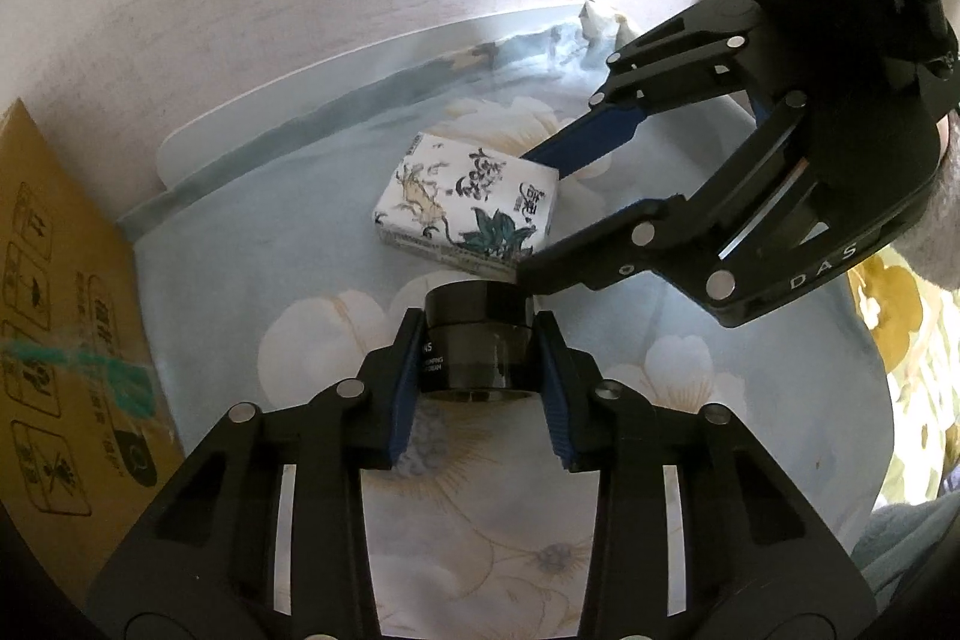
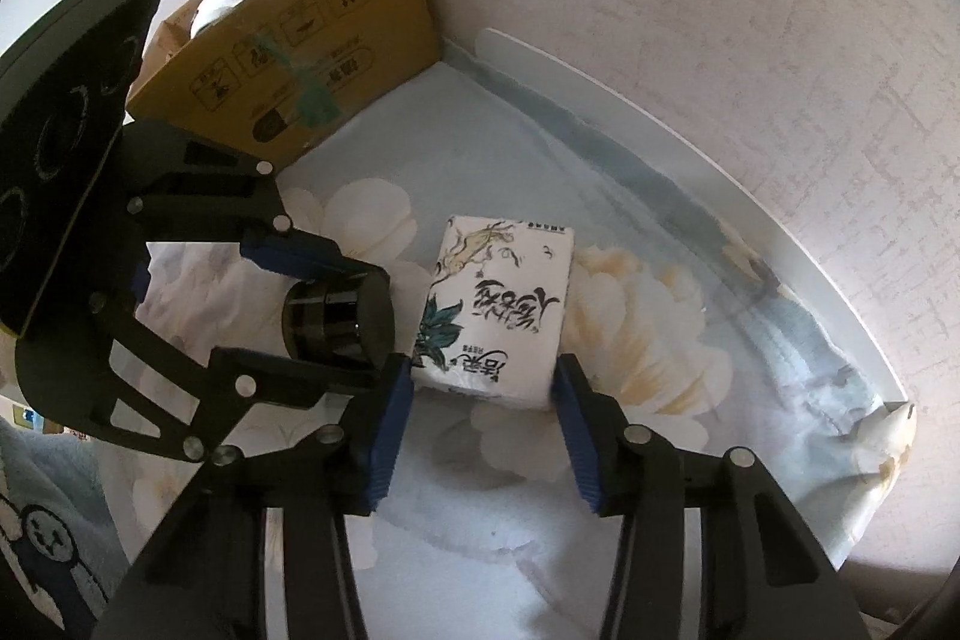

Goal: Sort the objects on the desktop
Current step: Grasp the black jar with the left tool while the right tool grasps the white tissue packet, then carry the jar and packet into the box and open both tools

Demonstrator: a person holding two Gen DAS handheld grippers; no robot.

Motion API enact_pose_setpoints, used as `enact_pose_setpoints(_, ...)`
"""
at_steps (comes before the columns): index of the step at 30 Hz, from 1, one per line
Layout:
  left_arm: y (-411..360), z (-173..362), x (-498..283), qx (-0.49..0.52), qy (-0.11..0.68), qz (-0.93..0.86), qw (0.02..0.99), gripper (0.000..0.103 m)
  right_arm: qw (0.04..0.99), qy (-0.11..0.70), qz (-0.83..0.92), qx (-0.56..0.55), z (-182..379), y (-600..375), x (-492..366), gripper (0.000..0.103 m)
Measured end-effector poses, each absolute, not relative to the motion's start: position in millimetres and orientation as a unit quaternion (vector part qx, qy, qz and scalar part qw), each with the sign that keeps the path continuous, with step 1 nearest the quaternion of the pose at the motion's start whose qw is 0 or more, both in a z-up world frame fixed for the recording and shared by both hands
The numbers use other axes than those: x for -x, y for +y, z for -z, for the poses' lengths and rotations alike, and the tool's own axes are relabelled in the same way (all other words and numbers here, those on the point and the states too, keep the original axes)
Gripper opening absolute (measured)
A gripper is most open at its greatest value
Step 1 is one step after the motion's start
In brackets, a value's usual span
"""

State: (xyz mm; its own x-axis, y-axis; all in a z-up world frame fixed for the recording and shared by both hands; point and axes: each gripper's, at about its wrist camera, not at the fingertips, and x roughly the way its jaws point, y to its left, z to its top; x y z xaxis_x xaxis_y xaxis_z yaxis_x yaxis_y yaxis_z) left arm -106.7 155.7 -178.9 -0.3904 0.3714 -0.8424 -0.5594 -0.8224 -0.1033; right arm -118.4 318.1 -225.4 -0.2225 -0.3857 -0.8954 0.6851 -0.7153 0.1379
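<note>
Two pickups side by side on the floral cloth (image 1: 252,244), each tool already straddling its own thing. Left gripper (image 1: 477,361) pressed onto the black cream jar (image 1: 477,340), blue pads (image 1: 405,382) flat against opposite sides of the round wall, jar standing upright on the cloth directly ahead of the fingers. Right gripper (image 2: 483,394) astride the near end of the tissue pack (image 2: 501,310), pads (image 2: 390,424) apparently touching both sides of the soft wrapper, though hard to say from this angle whether pinching firmly or only resting against it. Pack flat on the cloth, long axis running away from the right tool toward the wall, so the grip taken across the short width at the nearest end; jar just beside the pack's left edge, close enough that the left tool's lower finger lies next to the right tool's left pad. Cardboard box (image 2: 288,58) at the far left, beyond the jar and nearer to the left tool; likely the destination, with other items already visible inside. Probable crux of the next move: straight lift for both, jar first or outward, since crossing paths in so tight a gap risks fingers knocking together.
</note>
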Motion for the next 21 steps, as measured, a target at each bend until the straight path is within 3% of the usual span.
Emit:
enact_pose_setpoints(11, 151, 143, 93, 0.467, 0.089, -0.832, 0.287, 0.032, 0.332, 0.126, 0.787, -0.505, 198, 326, 114, 0.042)
enact_pose_setpoints(21, 132, 58, 80, 0.438, 0.108, -0.844, 0.289, 0.032, 0.314, 0.119, 0.806, -0.488, 132, 320, 83, 0.042)
